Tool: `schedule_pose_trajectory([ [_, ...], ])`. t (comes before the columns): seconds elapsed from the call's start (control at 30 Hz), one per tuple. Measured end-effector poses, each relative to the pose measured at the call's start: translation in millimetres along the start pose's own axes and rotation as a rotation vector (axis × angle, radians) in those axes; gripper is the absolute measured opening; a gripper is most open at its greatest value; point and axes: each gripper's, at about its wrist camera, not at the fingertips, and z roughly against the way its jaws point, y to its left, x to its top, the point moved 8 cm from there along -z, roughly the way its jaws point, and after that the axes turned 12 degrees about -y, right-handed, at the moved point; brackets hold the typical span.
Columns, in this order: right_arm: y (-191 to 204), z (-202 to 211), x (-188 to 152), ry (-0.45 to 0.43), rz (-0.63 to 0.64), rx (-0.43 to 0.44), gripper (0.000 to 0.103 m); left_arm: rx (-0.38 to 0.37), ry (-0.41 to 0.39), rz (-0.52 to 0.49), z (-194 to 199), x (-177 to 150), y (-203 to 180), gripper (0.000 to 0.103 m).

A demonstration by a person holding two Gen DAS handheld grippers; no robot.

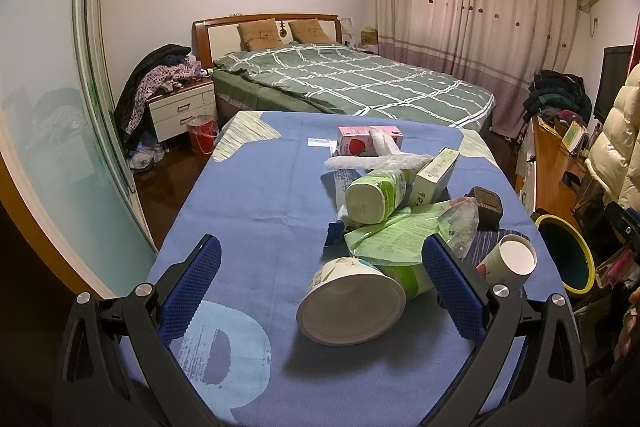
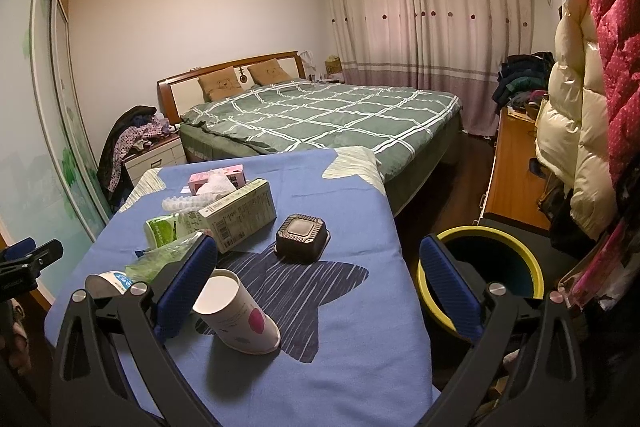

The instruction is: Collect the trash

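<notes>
On the blue cloth-covered table [image 1: 248, 195], a pile of trash is seen: a tipped white paper cup [image 2: 236, 311], a round white tub [image 1: 352, 307]. Both the left gripper [image 1: 320, 279] and right gripper [image 2: 316, 275] are held wide open, empty. A yellow-rimmed bin [image 2: 486, 267] is seen right of the table.

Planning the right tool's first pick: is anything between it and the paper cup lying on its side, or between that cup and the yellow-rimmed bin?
Nothing visible. The right tool is open, and the paper cup lies on the blue cloth just by its left finger. The bin stands open beyond the table's right edge; only bare cloth lies between.
</notes>
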Motion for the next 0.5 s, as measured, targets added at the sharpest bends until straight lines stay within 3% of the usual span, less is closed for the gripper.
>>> schedule_pose_trajectory([
  [0.5, -0.1, -1.3, -0.6, 0.002, -0.001, -0.001, 0.097, -0.007, 0.005, -0.007, -8.1, -3.1, -1.5, 0.099],
])
